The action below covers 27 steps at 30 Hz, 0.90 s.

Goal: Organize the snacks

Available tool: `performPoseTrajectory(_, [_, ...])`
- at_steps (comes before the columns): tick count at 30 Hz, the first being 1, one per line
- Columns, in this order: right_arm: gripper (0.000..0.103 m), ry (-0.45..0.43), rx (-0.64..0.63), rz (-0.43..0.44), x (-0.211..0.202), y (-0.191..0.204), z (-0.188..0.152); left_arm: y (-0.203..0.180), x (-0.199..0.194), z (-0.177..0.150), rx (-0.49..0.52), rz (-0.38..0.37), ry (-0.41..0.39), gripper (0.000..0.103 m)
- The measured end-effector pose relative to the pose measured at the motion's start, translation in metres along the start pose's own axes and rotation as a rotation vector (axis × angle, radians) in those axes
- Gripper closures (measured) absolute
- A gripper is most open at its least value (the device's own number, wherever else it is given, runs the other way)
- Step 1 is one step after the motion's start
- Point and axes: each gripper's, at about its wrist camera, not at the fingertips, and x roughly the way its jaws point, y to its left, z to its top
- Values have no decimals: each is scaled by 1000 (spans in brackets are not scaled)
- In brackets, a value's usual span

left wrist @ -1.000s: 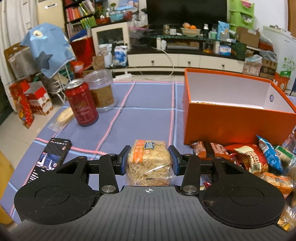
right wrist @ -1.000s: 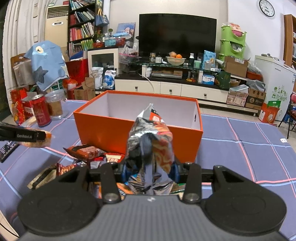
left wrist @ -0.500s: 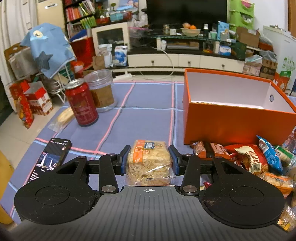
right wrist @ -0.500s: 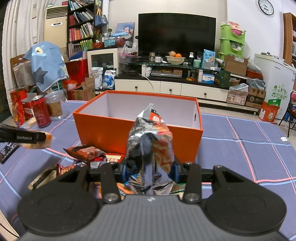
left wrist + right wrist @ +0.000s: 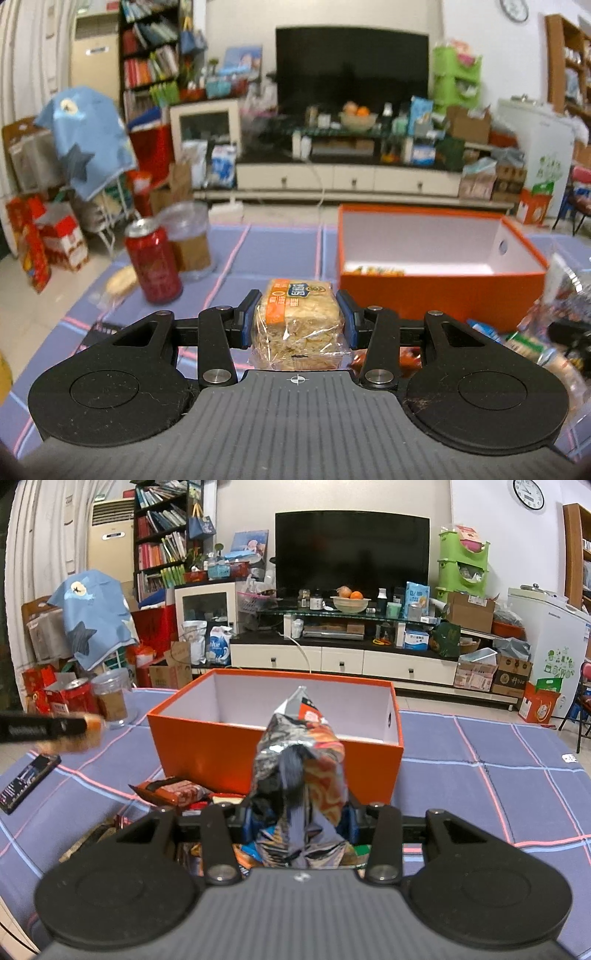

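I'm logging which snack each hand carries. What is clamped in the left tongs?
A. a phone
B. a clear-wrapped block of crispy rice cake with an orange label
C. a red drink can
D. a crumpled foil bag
B: the left tongs pinch the clear-wrapped rice cake block by its two sides.

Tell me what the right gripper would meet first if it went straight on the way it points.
Probably the near wall of the orange box, straight beyond the right gripper and its crinkled snack bag; depth is unclear.

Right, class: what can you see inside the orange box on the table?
Inside the orange box, white walls and a strip of colourful snack packets along the near-left floor show. Its near wall hides the rest of the floor.
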Motion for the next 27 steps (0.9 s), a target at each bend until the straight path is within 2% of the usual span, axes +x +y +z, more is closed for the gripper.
performPoseTrajectory(14, [60,-15,23,7,-1,-7,3,-20,-29,8,38,-15,-98,103])
performPoseTrajectory(20, [60,-19,35,8,-3,-10,4,-31,-31,12,46,-50,-98,103])
performPoseTrajectory(27, [60,-8,40,17,-4,-11,5,-26,-28,15,28,-72,-76,103])
